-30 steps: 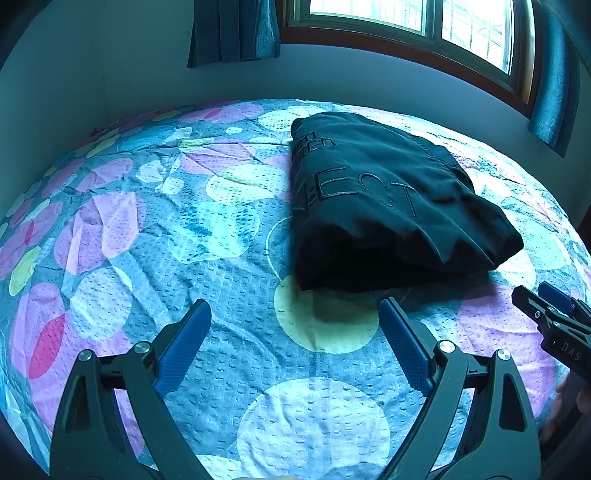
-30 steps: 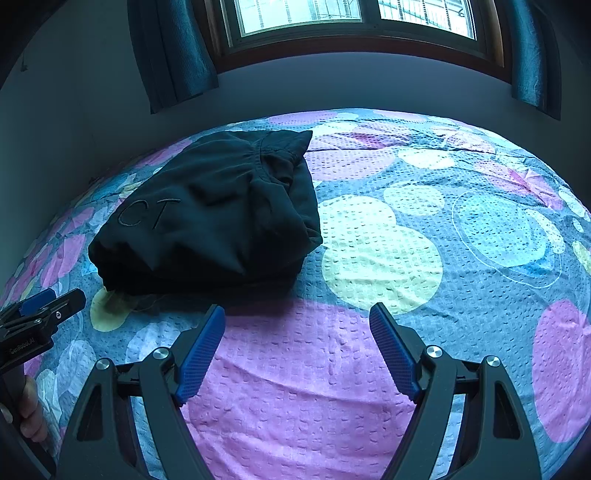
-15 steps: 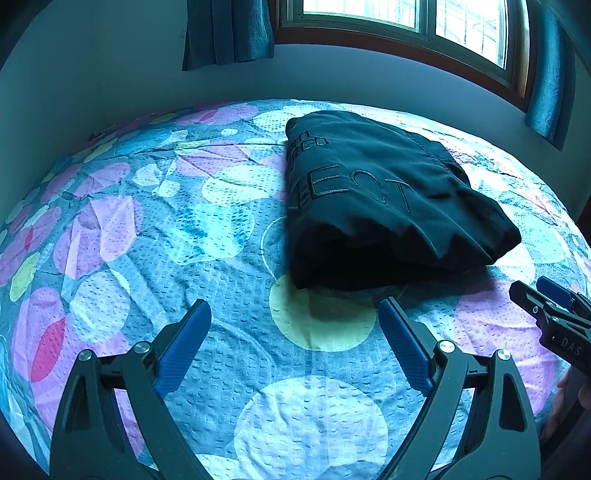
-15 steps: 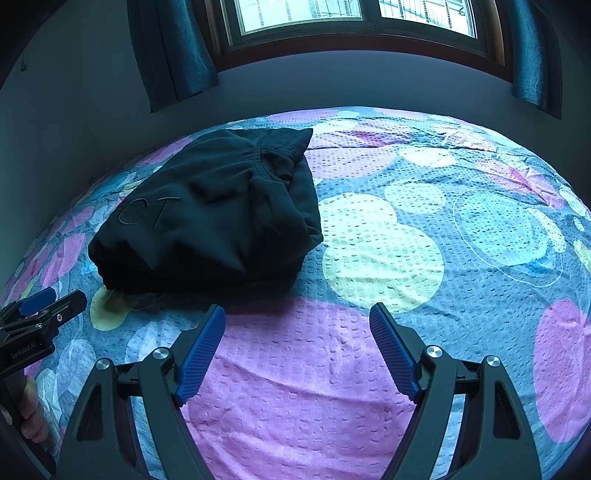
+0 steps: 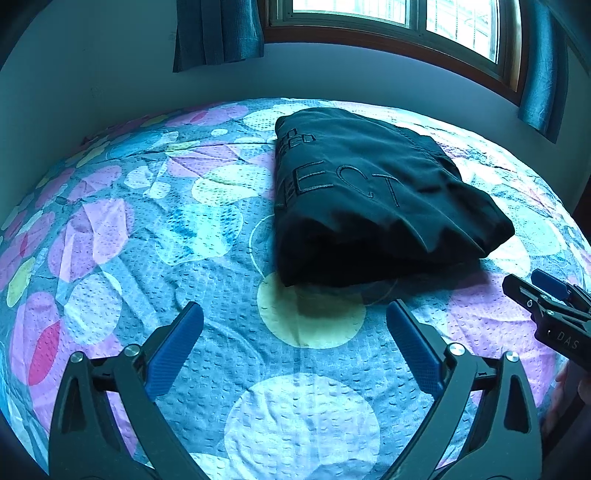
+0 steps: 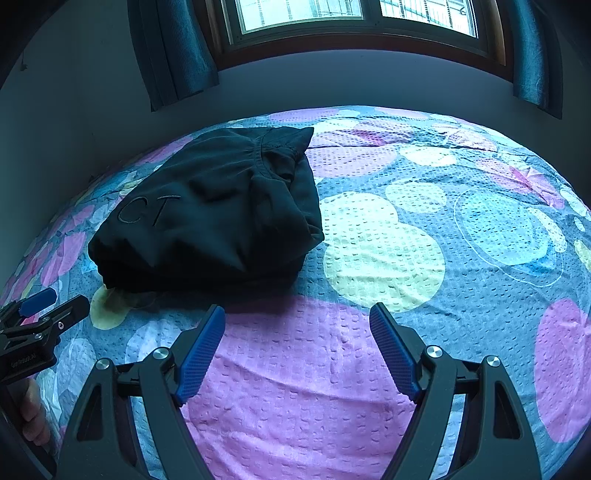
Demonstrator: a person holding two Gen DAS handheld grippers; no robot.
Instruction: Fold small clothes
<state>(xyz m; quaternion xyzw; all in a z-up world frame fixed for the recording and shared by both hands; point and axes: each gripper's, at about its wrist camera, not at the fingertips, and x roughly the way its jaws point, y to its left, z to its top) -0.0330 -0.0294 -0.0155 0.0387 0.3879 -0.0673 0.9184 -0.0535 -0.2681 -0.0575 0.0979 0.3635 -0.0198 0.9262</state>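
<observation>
A bedspread point(image 5: 207, 266) of pastel circles fills both views, running back to a wall point(image 5: 110, 74) with a window point(image 6: 354, 14) and dark curtains point(image 6: 173, 51). On it lies a black garment point(image 5: 369, 199), folded into a thick bundle with stitched letters showing on top, toward the far side of the bed. Both tools hang over bare spread just short of it: the left gripper point(image 5: 295, 332) is spread wide and holds nothing, and the right gripper point(image 6: 297, 332) likewise, jaws apart and empty.
</observation>
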